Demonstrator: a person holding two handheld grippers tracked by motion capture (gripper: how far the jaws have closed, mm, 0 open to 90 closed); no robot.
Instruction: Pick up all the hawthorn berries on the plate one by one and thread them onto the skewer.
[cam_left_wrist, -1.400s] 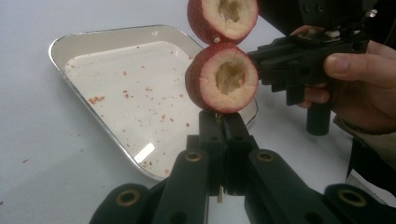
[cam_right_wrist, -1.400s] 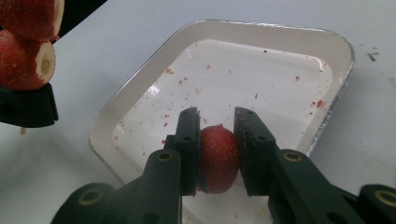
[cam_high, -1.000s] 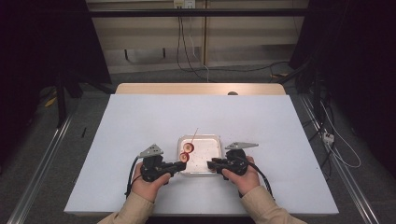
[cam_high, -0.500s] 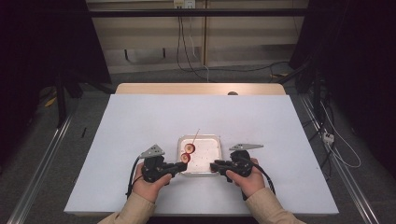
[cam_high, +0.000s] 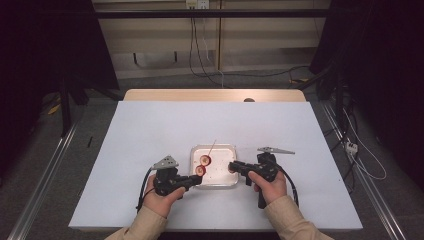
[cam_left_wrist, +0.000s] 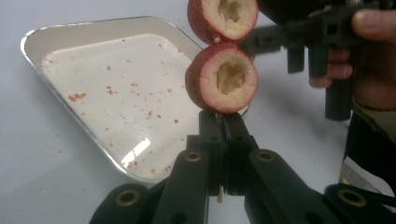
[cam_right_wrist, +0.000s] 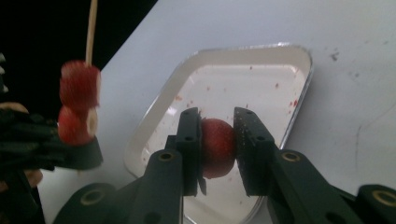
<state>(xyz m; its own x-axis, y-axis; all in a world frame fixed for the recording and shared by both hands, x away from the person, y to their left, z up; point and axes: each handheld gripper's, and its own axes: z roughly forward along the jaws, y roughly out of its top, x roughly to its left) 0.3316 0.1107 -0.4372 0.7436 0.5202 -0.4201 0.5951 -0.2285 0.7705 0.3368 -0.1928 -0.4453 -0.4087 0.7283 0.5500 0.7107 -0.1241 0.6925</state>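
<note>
Right gripper view: right gripper (cam_right_wrist: 218, 142) just finished closing, pinching a red fruit piece (cam_right_wrist: 217, 147) between its pads, over the white tray (cam_right_wrist: 299, 88). Left gripper (cam_left_wrist: 223, 135) pressed together on a skewer (cam_right_wrist: 92, 28), two fruit halves (cam_left_wrist: 223, 77) threaded just above its tips.

high: above, far | gripper views: close, level | shared: tray (cam_high: 216, 181)
</note>
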